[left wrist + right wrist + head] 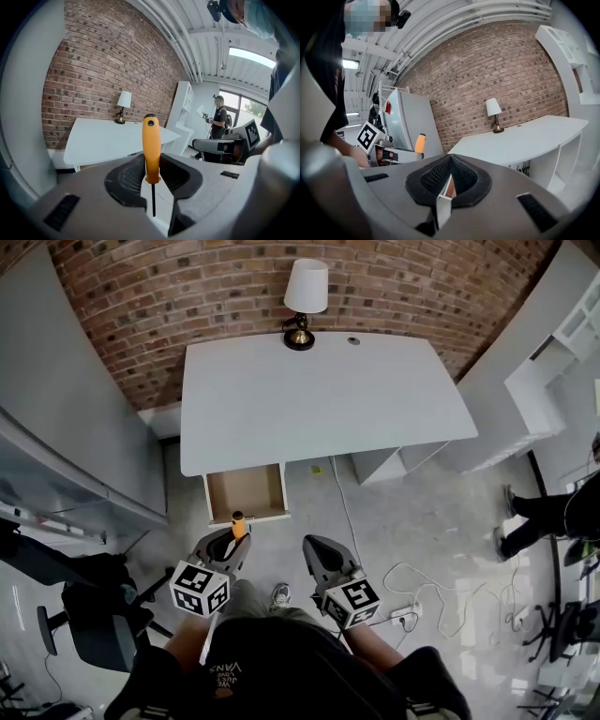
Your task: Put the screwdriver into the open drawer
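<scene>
An orange-handled screwdriver (pixel 151 147) stands upright between the jaws of my left gripper (pixel 152 176), which is shut on it; its thin black shaft points down. In the head view the left gripper (pixel 228 542) hovers just in front of the open drawer (pixel 246 491), the orange handle (pixel 238 522) poking out towards it. The drawer hangs pulled out under the white desk (pixel 319 395) at its left end and looks bare inside. My right gripper (pixel 319 559) is beside the left one, over the floor, jaws shut with nothing in them (pixel 449 180). The screwdriver handle (pixel 420 143) also shows in the right gripper view.
A lamp (pixel 304 301) stands at the desk's back edge by the brick wall. White cables (pixel 412 587) trail over the floor at right. A dark office chair (pixel 84 610) is at left. Another person (pixel 544 517) stands at the far right. White shelving (pixel 562 352) lines the right wall.
</scene>
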`<state>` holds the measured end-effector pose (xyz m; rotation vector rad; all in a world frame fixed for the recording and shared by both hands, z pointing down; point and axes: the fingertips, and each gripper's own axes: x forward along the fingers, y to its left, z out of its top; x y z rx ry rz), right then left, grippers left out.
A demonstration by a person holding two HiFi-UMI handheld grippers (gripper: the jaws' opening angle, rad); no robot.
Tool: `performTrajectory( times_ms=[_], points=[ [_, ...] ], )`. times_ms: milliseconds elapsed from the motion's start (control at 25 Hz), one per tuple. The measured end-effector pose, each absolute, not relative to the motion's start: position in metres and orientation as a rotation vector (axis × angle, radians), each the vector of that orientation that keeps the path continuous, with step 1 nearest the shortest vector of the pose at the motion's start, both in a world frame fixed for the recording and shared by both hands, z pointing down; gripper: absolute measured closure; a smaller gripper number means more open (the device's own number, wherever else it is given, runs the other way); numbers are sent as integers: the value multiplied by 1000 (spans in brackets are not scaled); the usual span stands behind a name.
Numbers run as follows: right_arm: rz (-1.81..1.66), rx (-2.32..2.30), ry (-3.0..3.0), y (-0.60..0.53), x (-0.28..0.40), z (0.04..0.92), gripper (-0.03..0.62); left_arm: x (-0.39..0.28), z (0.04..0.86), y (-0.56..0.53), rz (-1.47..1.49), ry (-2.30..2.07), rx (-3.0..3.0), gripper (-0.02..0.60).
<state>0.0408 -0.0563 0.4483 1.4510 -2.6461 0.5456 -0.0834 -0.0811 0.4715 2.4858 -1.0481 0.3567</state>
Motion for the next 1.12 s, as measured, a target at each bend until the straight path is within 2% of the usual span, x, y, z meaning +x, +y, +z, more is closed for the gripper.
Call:
performTrajectory(
  times_ms=[1120],
  points=[
    [753, 1863, -2340, -172, 82, 551, 599, -19, 646, -231, 697, -638, 2512, 483]
  ],
)
